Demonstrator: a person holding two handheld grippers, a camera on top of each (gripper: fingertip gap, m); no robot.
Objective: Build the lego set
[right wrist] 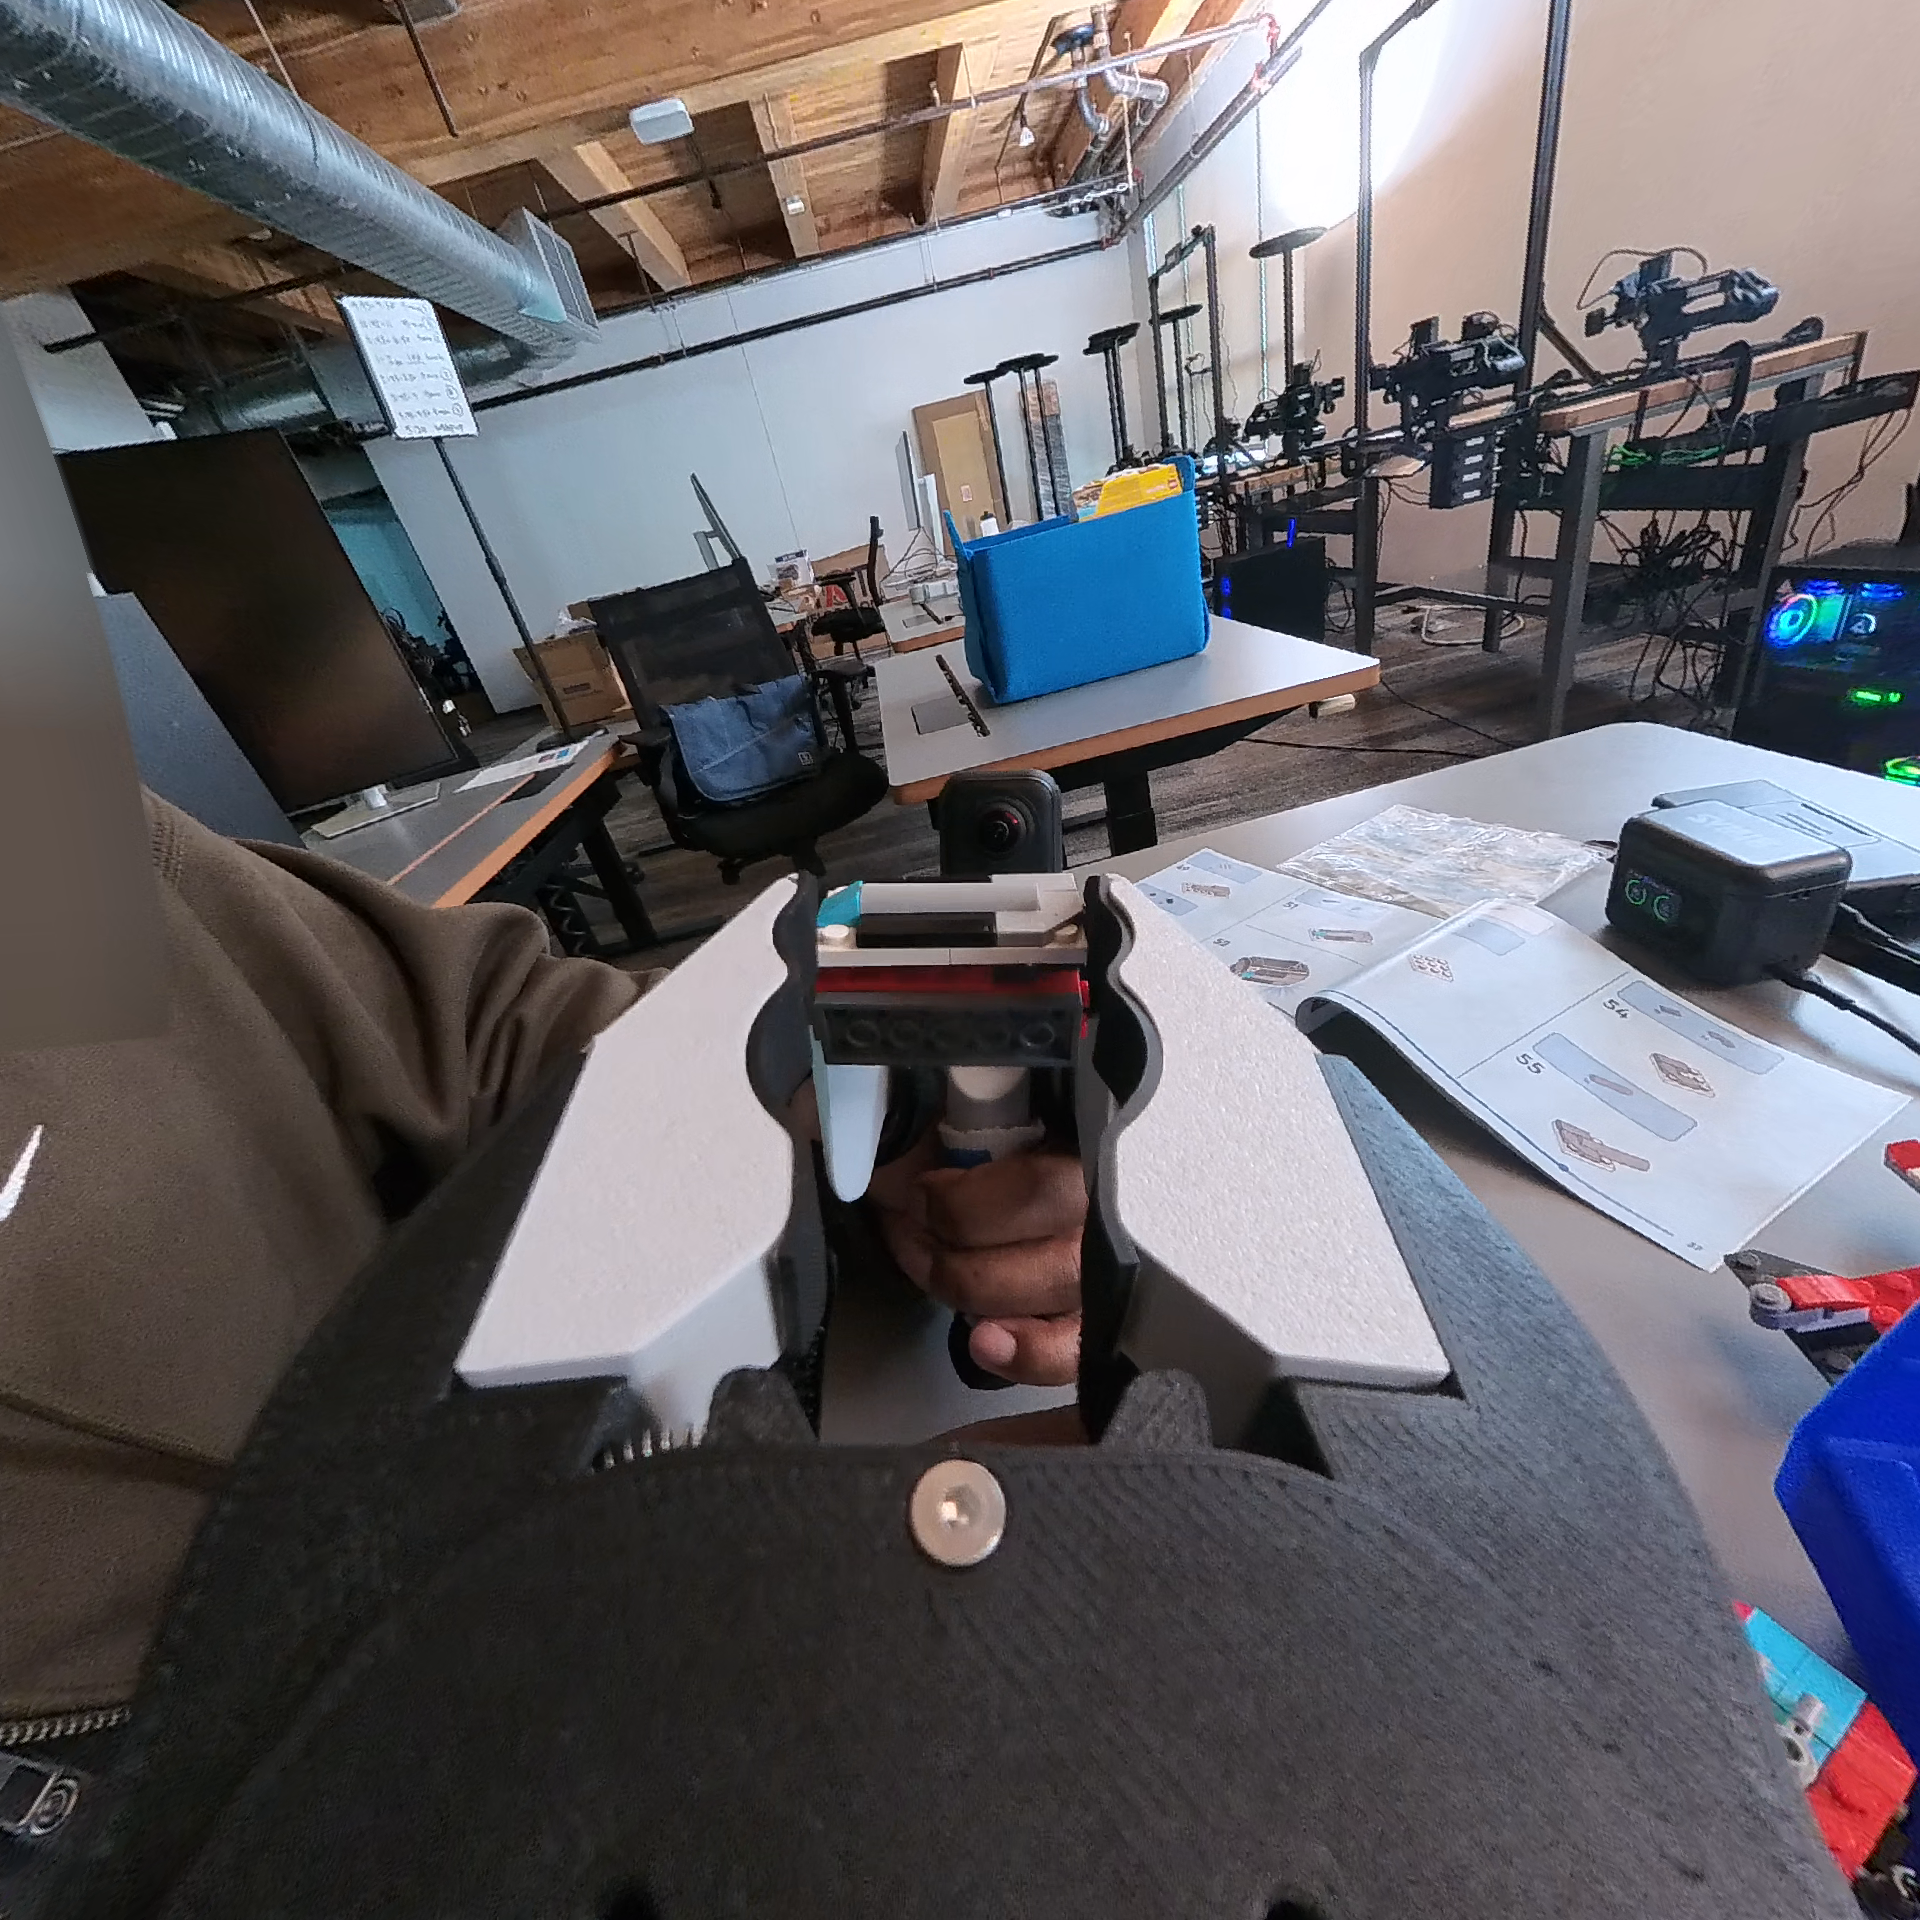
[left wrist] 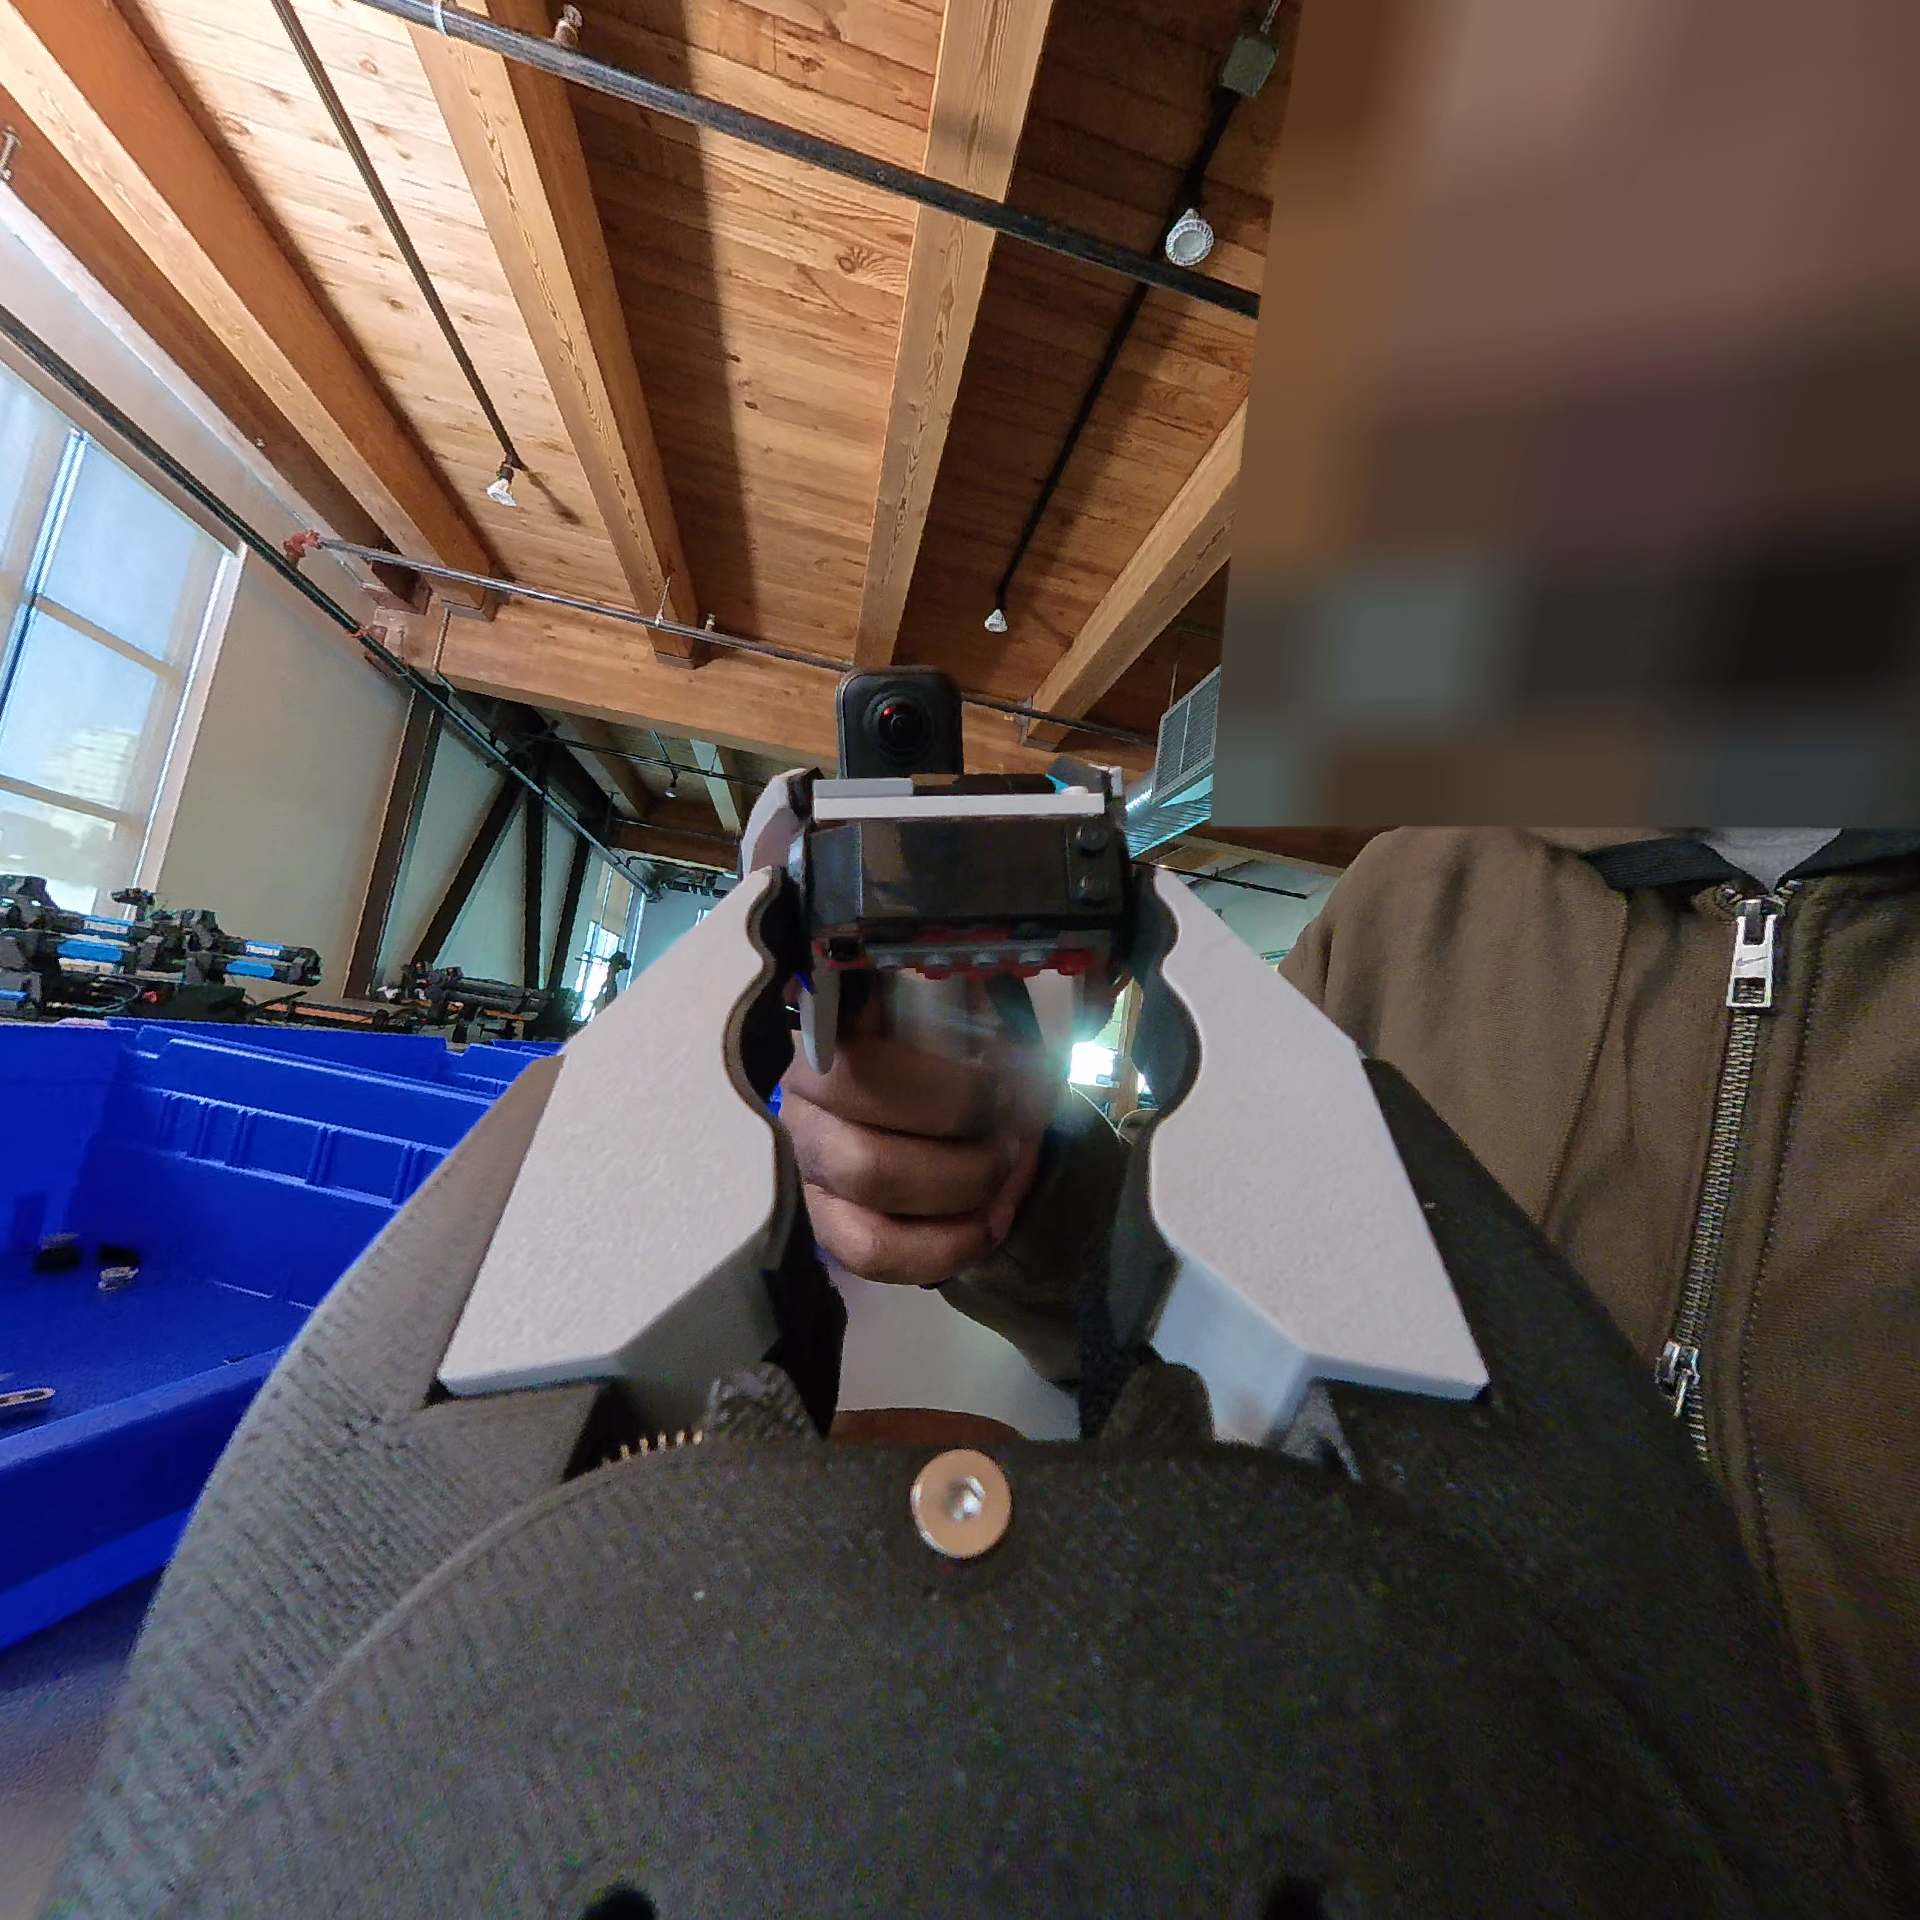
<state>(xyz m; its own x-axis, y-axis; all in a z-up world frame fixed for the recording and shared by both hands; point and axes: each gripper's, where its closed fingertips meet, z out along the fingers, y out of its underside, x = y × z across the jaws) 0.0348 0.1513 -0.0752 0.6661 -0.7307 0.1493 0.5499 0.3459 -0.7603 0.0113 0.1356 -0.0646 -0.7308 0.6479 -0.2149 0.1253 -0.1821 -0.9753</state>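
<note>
- Fingers (left wrist: 644, 1091) of the left gripper (left wrist: 961, 914) are clamping a small brick model (left wrist: 966, 862) by its two ends, with the dark pads pressing on its sides.
- Left of the brick model in that view, a blue bin (left wrist: 208, 1143) is sitting lower down. A hand (left wrist: 904, 1174) is showing just below the model.
- Facing it from the other side, the right gripper (right wrist: 951, 987) is closing on the same brick model, its pads touching both ends.
- The brick model is hanging in the air between the two grippers, in front of a person's brown jacket (right wrist: 260, 1091) and clear of the worktop (right wrist: 1714, 758).
- Right of the brick model, an open instruction booklet (right wrist: 1558, 1039), a black box (right wrist: 1725, 883) and loose red bricks (right wrist: 1849, 1299) are lying on the worktop.
- Judging by the stacked layers, squeezing evenly along them and holding both grippers level is probably what is protecting the seams. Twisting one against the other is likely to split them.
</note>
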